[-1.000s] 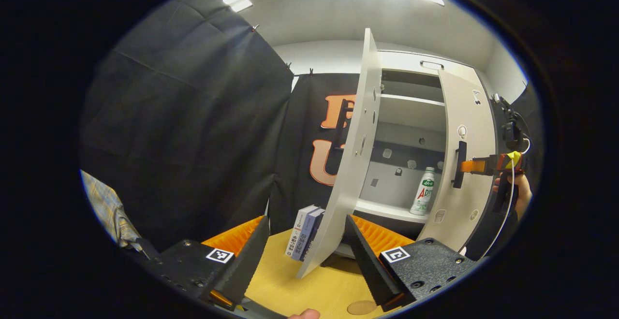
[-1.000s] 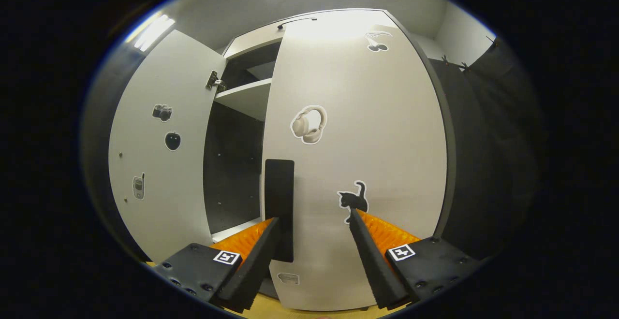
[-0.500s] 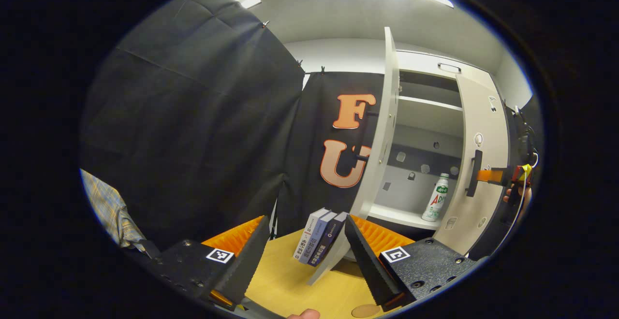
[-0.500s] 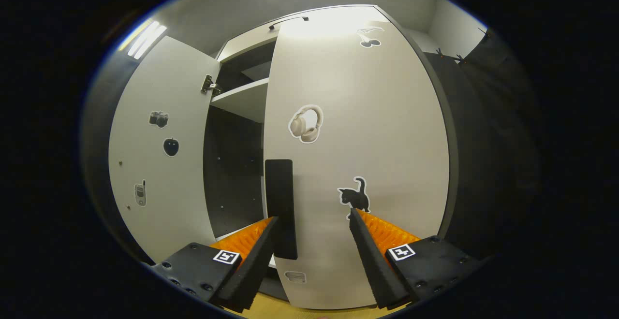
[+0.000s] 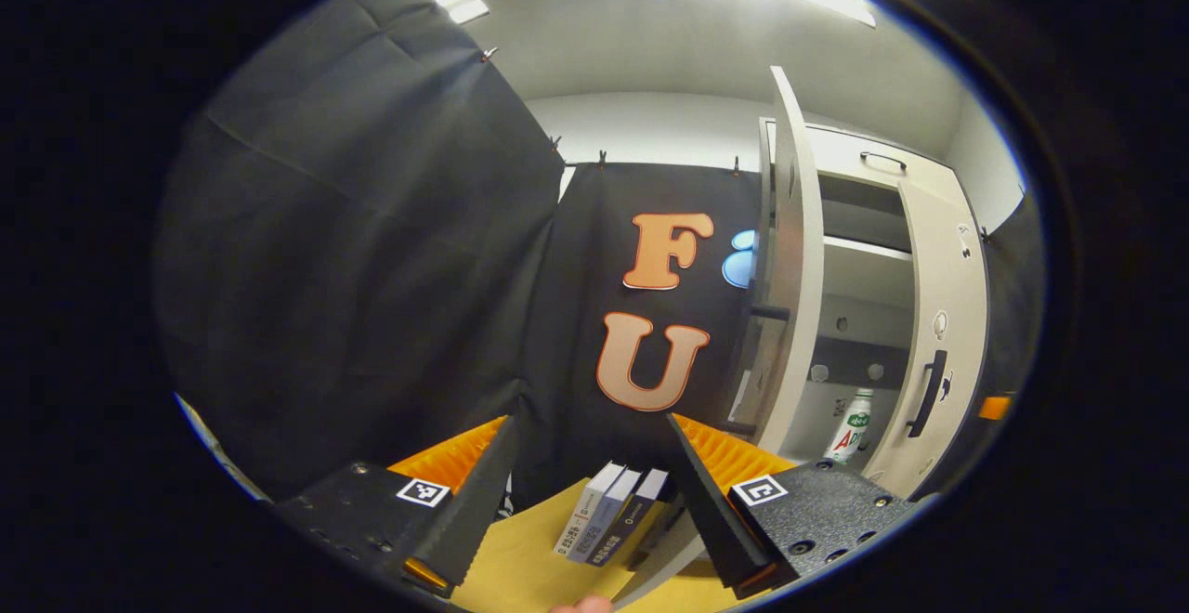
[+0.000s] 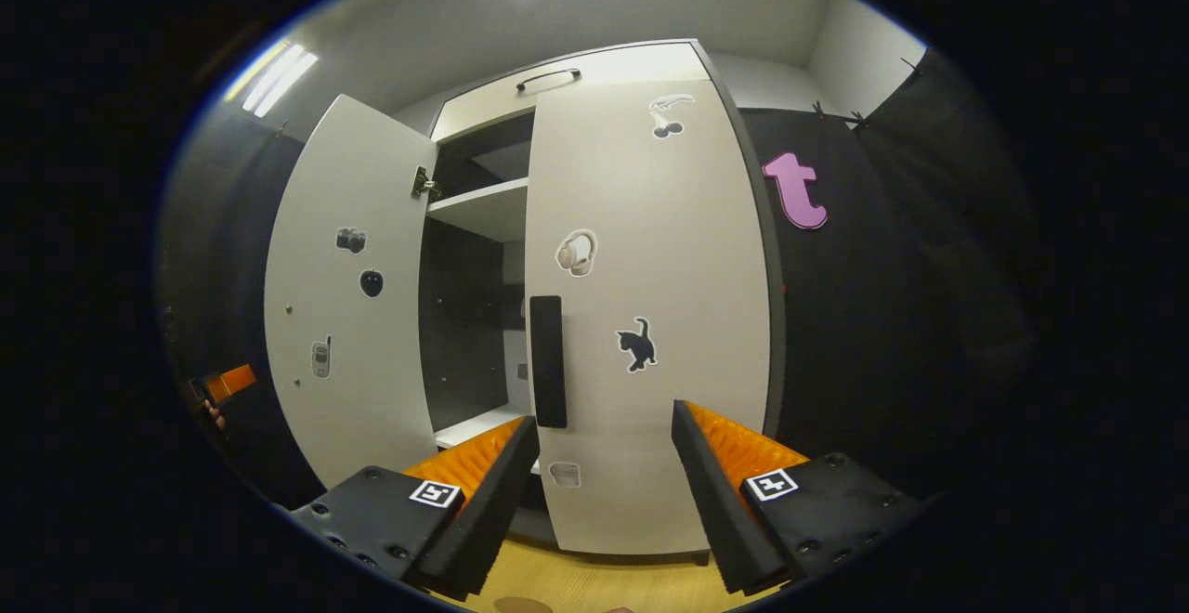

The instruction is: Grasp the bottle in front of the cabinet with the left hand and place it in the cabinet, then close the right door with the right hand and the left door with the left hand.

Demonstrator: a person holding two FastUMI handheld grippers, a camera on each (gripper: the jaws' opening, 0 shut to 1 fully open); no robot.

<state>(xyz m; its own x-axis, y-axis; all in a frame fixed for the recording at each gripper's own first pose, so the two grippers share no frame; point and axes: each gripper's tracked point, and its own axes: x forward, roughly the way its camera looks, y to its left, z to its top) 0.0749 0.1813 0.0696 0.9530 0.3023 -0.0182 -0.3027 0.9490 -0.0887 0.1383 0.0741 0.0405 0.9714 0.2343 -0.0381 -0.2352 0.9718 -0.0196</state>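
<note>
The white bottle (image 5: 847,427) with a green and red label stands on the lower shelf inside the white cabinet (image 5: 864,265). In the left gripper view the left door (image 5: 790,269) stands open, seen almost edge-on. The right door (image 5: 934,316) looks shut or nearly so. My left gripper (image 5: 590,423) is open and empty, left of the open door. In the right gripper view my right gripper (image 6: 604,418) is open and empty, a short way back from the right door (image 6: 650,316) and its black handle (image 6: 547,362). The left door (image 6: 344,297) hangs wide open.
Three books (image 5: 613,525) lean on the wooden table (image 5: 520,567) beside the cabinet's foot. Black cloth walls close in the booth. An orange part of the left gripper (image 6: 228,381) shows beyond the open left door. An upper shelf (image 6: 478,209) crosses the cabinet.
The right door has swung closed and my right gripper has drawn back from its handle. My left gripper has shifted left, so the left door now appears edge-on.
</note>
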